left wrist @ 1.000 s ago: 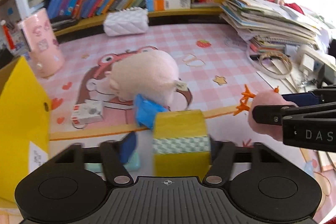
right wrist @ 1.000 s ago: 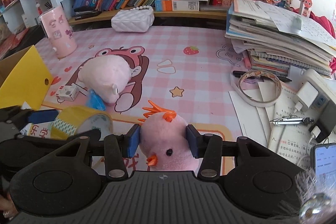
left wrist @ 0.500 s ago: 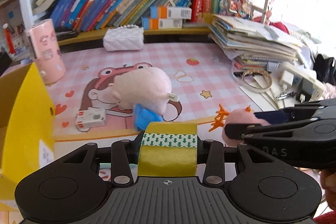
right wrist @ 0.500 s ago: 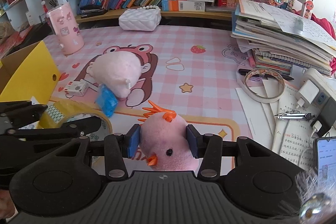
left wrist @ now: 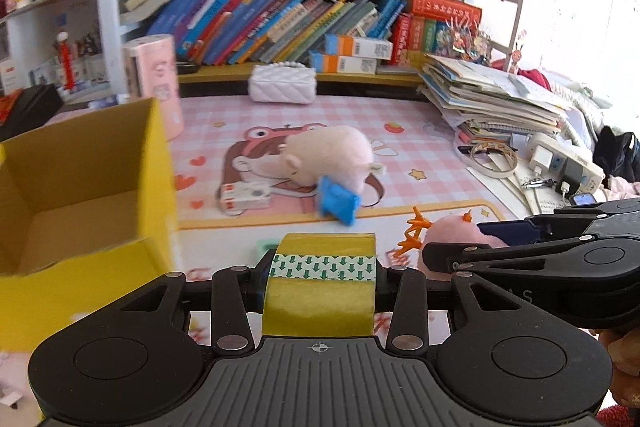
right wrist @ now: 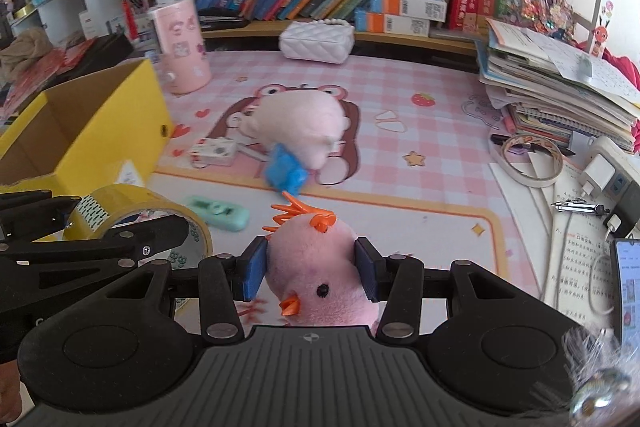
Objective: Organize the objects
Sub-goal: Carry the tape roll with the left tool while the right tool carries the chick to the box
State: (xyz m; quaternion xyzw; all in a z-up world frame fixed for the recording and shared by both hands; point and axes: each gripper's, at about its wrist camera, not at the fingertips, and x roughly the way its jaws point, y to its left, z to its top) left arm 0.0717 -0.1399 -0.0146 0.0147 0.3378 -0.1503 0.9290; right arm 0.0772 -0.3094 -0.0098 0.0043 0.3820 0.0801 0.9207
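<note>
A wide yellow tape roll point(left wrist: 320, 287) was pinched by the left tool point(left wrist: 322, 277); a pink plush chick point(right wrist: 316, 267) was clamped by the right tool point(right wrist: 311, 269).

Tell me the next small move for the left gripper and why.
Probably carry the yellow tape roll left over the open yellow box before releasing. The left gripper is shut on the roll, and the box stands open-topped just to its left.

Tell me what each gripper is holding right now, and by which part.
The left gripper clamps the yellow tape roll across its flat sides. The right gripper squeezes the pink chick plush by the sides of its head.
</note>
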